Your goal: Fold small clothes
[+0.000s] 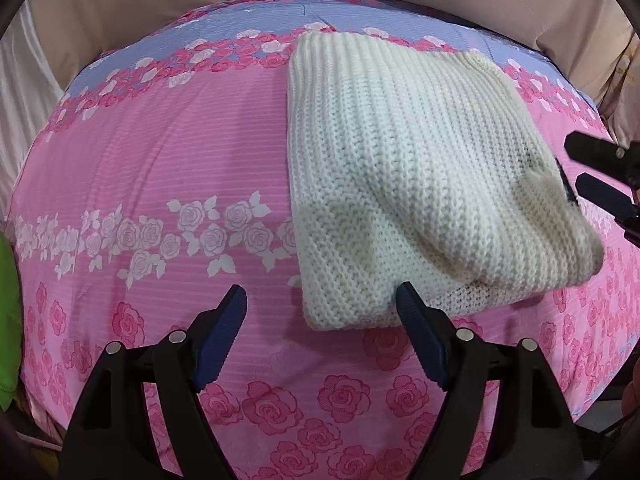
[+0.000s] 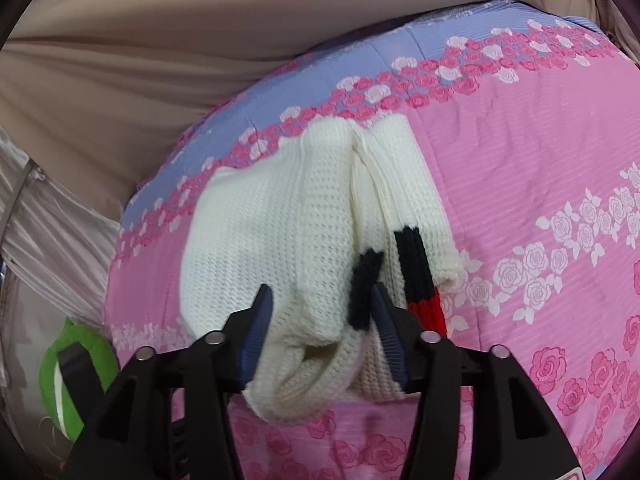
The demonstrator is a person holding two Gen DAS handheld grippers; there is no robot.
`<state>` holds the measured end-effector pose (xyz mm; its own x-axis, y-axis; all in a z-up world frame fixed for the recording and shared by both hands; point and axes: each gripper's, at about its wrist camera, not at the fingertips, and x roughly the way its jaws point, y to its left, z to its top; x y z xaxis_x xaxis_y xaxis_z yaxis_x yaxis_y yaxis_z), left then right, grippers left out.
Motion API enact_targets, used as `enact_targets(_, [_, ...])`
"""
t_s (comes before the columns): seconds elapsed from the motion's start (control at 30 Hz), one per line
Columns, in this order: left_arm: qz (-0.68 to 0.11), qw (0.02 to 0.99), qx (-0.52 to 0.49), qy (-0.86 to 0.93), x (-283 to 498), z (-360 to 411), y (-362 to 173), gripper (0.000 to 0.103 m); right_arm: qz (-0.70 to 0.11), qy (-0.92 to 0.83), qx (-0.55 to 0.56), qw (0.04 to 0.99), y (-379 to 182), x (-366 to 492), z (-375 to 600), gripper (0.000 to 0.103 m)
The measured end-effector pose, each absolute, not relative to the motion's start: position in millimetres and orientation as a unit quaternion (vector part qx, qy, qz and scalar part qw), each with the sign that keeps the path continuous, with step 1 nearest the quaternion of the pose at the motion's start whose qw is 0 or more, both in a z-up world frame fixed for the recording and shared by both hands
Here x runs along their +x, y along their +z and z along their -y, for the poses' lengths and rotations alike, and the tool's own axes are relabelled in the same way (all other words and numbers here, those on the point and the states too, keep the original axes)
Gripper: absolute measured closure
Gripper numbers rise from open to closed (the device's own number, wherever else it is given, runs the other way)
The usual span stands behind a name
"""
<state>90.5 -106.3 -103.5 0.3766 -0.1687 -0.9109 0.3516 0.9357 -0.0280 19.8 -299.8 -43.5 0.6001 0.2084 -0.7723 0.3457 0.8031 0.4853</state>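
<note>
A: Start nearest. What is the right claw (image 2: 320, 332) doing?

B: Its blue pads stand apart with the near end of the cream-white chunky-knit sweater (image 2: 288, 240) between them. A thick rolled fold of knit bulges up in the gap. I cannot see either pad pressing in, so I judge it loose, not clamped.

A: And the left claw (image 1: 320, 304)?

B: Spread wide, empty. Its right-hand pad lies at the sweater's (image 1: 400, 168) near edge; the other hangs over bare cover.

A: Where does the garment lie?

B: Folded into a rough block on the pink rose-printed bed cover (image 1: 160, 160), towards the far lilac band. A cuff striped black and red (image 2: 420, 280) pokes out on one side in the right wrist view.

A: How will it handle?

B: Soft and limp, I would say, bulky but light. Open ribbing compresses easily and gives good friction, so slipping is unlikely. The layers may slide over one another, though, and loops could snag on the ridged pads.

A: Where to take hold?

B: At a thick folded edge or corner, biting through all layers, not a single ply. Farther off are only beige drapes (image 1: 160, 8) and something green (image 2: 76, 380) at the bed's side.
</note>
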Motion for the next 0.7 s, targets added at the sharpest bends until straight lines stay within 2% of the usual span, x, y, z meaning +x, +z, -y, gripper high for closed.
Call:
enact_targets(0.17, [-0.536, 0.826, 0.079, -0.156, 93.4, 102.5, -99.4, 0.029, -0.443, -0.044, 0.314, 0.838, -38.2, 25.3, 297.9, 0.037])
enact_targets(0.47, [-0.545, 0.819, 0.072, -0.162, 96.1, 101.5, -101.6, 0.029, -0.487, -0.042, 0.305, 0.817, -69.2, 47.1, 283.6, 0.036])
enact_targets(0.53, [-0.55, 0.816, 0.062, -0.167, 97.1, 101.8, -103.2, 0.029, -0.486, -0.038, 0.299, 0.82, -68.7, 50.6, 281.1, 0.045])
enact_targets(0.57, [-0.55, 0.816, 0.054, -0.17, 98.9, 100.8, -102.8, 0.035, -0.481, -0.034, 0.299, 0.824, -65.9, 51.5, 280.9, 0.068])
enact_targets(0.6, [-0.549, 0.816, 0.043, -0.175, 100.3, 99.5, -101.4, 0.048, -0.466, -0.024, 0.306, 0.83, -57.3, 50.9, 282.5, 0.073])
enact_targets(0.7, [-0.548, 0.817, 0.005, -0.179, 110.2, 91.7, -95.5, 0.057, -0.38, 0.012, 0.339, 0.86, -13.9, 33.3, 298.7, 0.078])
